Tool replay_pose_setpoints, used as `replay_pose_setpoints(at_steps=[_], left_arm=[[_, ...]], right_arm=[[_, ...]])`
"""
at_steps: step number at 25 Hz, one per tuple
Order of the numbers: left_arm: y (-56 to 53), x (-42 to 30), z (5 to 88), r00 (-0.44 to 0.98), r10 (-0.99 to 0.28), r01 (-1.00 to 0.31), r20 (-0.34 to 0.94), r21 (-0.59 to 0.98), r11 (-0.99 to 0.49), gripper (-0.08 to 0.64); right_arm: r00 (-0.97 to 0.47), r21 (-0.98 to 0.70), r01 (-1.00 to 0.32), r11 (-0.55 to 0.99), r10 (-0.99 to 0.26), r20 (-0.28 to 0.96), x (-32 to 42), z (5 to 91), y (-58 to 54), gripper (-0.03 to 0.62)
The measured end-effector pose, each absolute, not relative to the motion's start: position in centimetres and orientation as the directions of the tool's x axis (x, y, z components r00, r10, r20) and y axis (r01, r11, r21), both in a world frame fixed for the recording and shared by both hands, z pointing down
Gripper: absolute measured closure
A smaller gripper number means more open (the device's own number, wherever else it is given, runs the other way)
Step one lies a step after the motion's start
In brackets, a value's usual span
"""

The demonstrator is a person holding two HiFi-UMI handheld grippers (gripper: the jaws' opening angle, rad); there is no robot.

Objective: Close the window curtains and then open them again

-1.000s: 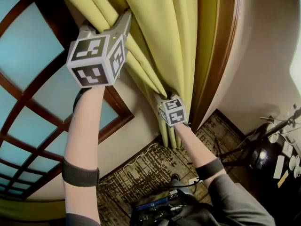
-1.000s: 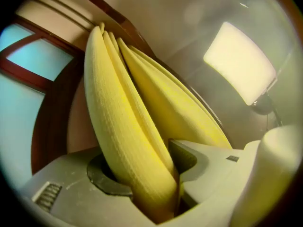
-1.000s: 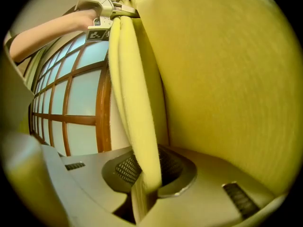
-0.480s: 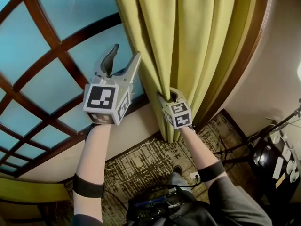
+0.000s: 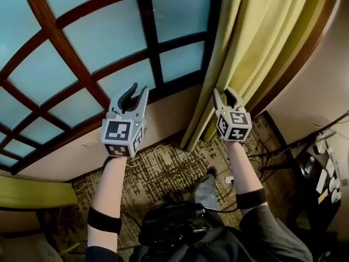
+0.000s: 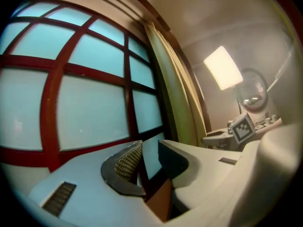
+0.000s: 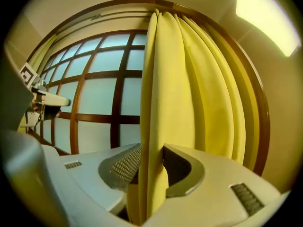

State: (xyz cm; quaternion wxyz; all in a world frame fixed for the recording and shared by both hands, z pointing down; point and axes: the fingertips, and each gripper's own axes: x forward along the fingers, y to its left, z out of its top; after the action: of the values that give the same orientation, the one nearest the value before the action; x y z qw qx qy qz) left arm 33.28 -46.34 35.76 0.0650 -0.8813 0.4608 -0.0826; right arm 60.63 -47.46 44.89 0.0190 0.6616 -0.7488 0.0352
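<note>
The yellow curtain point(image 5: 256, 31) hangs bunched at the right side of the wood-latticed window point(image 5: 109, 42). My right gripper point(image 5: 224, 91) is at its left edge. In the right gripper view a fold of the curtain point(image 7: 189, 79) fills the gap of the right gripper point(image 7: 151, 150), whose jaws have just been closing and press on the cloth. My left gripper point(image 5: 138, 89) is held level before the bare panes, apart from the curtain. Its jaws have just been closing too. The left gripper point(image 6: 149, 148) still shows a narrow gap with nothing in it.
A dark wooden frame point(image 5: 305, 53) borders the curtain on the right. Below lie patterned carpet point(image 5: 163, 173), a white cable and a floor socket point(image 5: 229, 180). Gear on a dark stand point(image 5: 322, 173) sits at the right. Another yellow curtain point(image 5: 32, 192) shows at the lower left.
The curtain has been drawn right, baring much more of the window. My left gripper left the curtain, dropped and now stands before the glass. My right gripper travelled right with the curtain's edge.
</note>
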Motion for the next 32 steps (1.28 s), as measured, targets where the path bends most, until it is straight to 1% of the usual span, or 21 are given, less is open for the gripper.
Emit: replay_pose_setpoints(at_steps=[1, 3, 7, 9, 13, 19, 24, 28, 32], left_arm=[[-45.4, 31.4, 36.8, 0.549, -0.829, -0.808, 0.103, -0.188, -0.558, 0.500], [-43.7, 27.7, 38.9, 0.523, -0.841, -0.823, 0.137, -0.178, -0.540, 0.560], [-40.3, 21.4, 42.2, 0.454, -0.874, -0.873, 0.173, -0.109, -0.475, 0.560], [-38.4, 19.6, 43.2, 0.433, -0.883, -0.888, 0.183, -0.085, -0.453, 0.560], [-34.8, 17.4, 45.5, 0.393, -0.894, -0.908, 0.216, -0.063, -0.414, 0.560], [-29.1, 15.1, 49.5, 0.315, -0.907, -0.943, 0.279, -0.017, -0.332, 0.560], [-23.6, 13.2, 51.1, 0.239, -0.916, -0.969, 0.323, 0.023, -0.245, 0.560], [-18.9, 11.2, 51.9, 0.174, -0.919, -0.984, 0.354, 0.026, -0.176, 0.560], [-14.9, 8.9, 52.6, 0.135, -0.919, -0.990, 0.371, 0.028, -0.135, 0.560]], right_arm=[[-0.115, -0.030, -0.993, 0.113, -0.990, 0.078, 59.8, 44.8, -46.4, 0.453], [-0.111, -0.028, -0.994, 0.109, -0.989, 0.097, 57.8, 44.9, -44.5, 0.496], [-0.181, -0.013, -0.983, 0.182, -0.970, 0.162, 53.3, 46.2, -41.1, 0.576], [-0.236, -0.024, -0.972, 0.236, -0.954, 0.186, 51.1, 47.1, -39.7, 0.592], [-0.343, -0.055, -0.939, 0.340, -0.915, 0.213, 46.9, 48.5, -37.5, 0.592], [-0.502, -0.057, -0.861, 0.506, -0.824, 0.262, 41.1, 51.2, -33.0, 0.592], [-0.568, -0.106, -0.819, 0.564, -0.769, 0.294, 39.7, 53.2, -29.5, 0.592], [-0.623, -0.135, -0.777, 0.615, -0.719, 0.307, 37.8, 54.5, -26.0, 0.592], [-0.647, -0.153, -0.756, 0.636, -0.691, 0.322, 35.7, 55.4, -22.7, 0.592]])
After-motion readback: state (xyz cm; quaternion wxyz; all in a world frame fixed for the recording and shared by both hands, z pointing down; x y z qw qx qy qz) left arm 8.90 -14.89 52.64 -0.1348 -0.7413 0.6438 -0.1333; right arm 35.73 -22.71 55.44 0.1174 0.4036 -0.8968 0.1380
